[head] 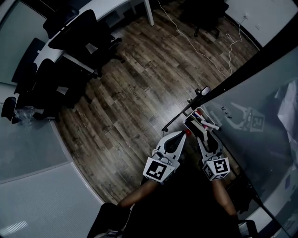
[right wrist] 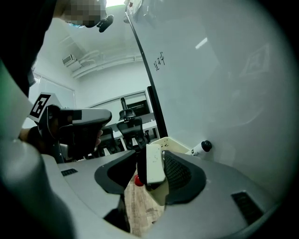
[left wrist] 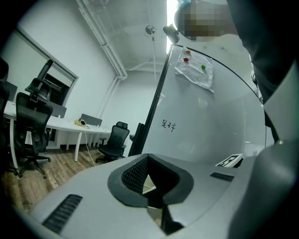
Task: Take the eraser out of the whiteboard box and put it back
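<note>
The white eraser (right wrist: 154, 163) stands on edge between the jaws of my right gripper (right wrist: 149, 175). It lies against the right pad with a dark gap on its left side, so the jaws are open around it. It sits at the cream whiteboard box (right wrist: 176, 143), which is fixed at the whiteboard's (right wrist: 224, 84) lower edge. In the head view my right gripper (head: 195, 128) reaches into the box (head: 190, 123). My left gripper (head: 184, 133) hangs just left of the box with its fingers together and nothing held; in its own view the left gripper (left wrist: 152, 184) also shows nothing held.
A white marker with a black cap (right wrist: 201, 148) and a red-capped one (head: 199, 113) lie in the box. Office chairs (head: 79, 42) and a white desk (head: 116, 9) stand across the wooden floor (head: 135, 93). A cable (head: 195, 44) trails over the boards.
</note>
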Demonstrator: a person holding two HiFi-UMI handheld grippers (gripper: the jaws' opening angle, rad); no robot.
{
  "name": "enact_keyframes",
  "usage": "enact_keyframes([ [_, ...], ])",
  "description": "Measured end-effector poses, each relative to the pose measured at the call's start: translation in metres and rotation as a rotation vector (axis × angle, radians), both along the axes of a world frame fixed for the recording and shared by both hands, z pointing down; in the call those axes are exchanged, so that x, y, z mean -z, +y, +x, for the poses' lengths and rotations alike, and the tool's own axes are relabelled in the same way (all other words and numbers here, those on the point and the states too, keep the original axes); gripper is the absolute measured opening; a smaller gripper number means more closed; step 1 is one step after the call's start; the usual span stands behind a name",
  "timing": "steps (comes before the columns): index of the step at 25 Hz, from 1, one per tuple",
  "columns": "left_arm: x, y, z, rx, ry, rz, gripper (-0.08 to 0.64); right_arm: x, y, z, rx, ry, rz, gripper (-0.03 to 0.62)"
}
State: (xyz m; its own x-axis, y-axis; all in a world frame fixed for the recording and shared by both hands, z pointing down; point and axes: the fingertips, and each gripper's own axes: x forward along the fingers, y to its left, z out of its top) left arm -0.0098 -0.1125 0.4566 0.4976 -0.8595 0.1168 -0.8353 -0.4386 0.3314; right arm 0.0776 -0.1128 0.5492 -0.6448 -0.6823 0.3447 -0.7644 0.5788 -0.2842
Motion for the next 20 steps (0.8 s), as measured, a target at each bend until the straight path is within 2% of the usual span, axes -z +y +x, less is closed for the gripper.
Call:
enact_keyframes([
  [7,-0.002,-0.001,-0.007,0.006,0.004,-0.009,0.006,0.003,-0.004,0.0,-0.018,0.015,0.008,0.173],
  [20,0.003,0.012,-0.011,0.005,-0.04,0.017,0.006,0.013,0.002,0.011,-0.068,-0.001,0.053,0.156],
])
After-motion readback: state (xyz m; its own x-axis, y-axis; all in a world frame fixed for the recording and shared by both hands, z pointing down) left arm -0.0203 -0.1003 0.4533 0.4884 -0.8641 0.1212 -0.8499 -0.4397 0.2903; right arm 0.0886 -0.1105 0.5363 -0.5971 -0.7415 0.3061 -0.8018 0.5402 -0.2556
